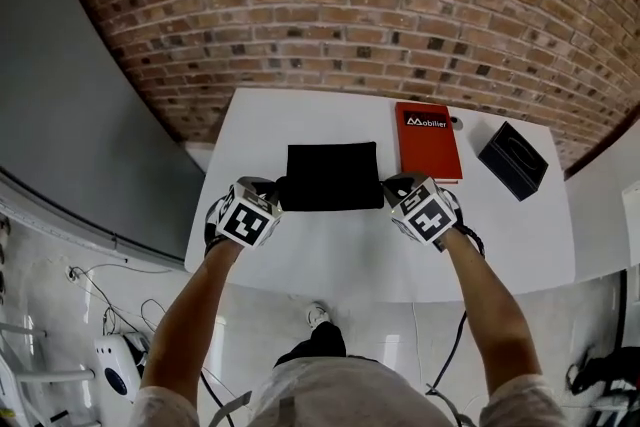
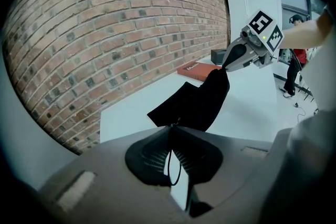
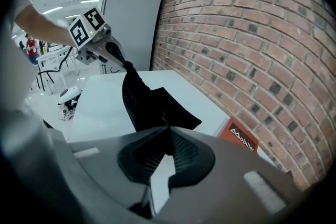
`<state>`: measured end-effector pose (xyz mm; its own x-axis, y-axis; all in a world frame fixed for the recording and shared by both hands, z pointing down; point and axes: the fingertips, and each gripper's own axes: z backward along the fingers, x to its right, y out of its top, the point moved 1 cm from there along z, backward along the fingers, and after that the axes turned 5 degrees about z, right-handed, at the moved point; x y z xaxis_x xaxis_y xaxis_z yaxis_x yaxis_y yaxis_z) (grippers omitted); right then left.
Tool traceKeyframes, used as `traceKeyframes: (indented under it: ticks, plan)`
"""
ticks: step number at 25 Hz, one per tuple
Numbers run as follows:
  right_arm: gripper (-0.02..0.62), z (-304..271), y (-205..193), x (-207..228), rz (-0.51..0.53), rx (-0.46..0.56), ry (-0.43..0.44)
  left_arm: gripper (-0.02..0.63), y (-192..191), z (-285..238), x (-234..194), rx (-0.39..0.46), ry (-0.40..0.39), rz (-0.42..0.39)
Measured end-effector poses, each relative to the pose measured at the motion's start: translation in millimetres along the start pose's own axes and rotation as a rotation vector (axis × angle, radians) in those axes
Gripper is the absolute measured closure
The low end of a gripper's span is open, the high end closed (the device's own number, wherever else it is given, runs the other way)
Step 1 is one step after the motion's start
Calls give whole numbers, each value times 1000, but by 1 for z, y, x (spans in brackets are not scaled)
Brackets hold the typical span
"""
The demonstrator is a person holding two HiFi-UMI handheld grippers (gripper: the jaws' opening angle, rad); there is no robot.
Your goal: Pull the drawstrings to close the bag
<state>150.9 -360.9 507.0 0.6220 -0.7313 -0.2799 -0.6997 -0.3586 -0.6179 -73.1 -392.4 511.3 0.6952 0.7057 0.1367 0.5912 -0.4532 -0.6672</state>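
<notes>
Bag point(image 1: 331, 176), black, slung over white counter point(image 1: 300, 250) between left tongs point(image 2: 170, 127) and right tongs point(image 3: 167, 127), each pinched tight on its drawstring point(image 2: 169, 165).

One white table point(image 1: 330, 260) bears one red book point(image 1: 428, 141) and one dark box point(image 1: 513, 160), with one black bag point(image 1: 330, 177) and two grippers, the left gripper point(image 1: 278, 187) and the right gripper point(image 1: 386, 188), above its near half.
</notes>
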Motion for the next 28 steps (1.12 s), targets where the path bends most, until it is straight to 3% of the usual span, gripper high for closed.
traceKeyframes:
  ticks: [12, 16, 28]
  plan:
    - [588, 3, 52, 60, -57, 62, -143, 597, 67, 2, -52, 146, 11, -9]
    - [588, 9, 69, 76, -50, 82, -188, 597, 94, 7, -66, 221, 34, -34]
    - [588, 39, 112, 116, -33, 179, -331, 597, 144, 31, -93, 331, 94, -65]
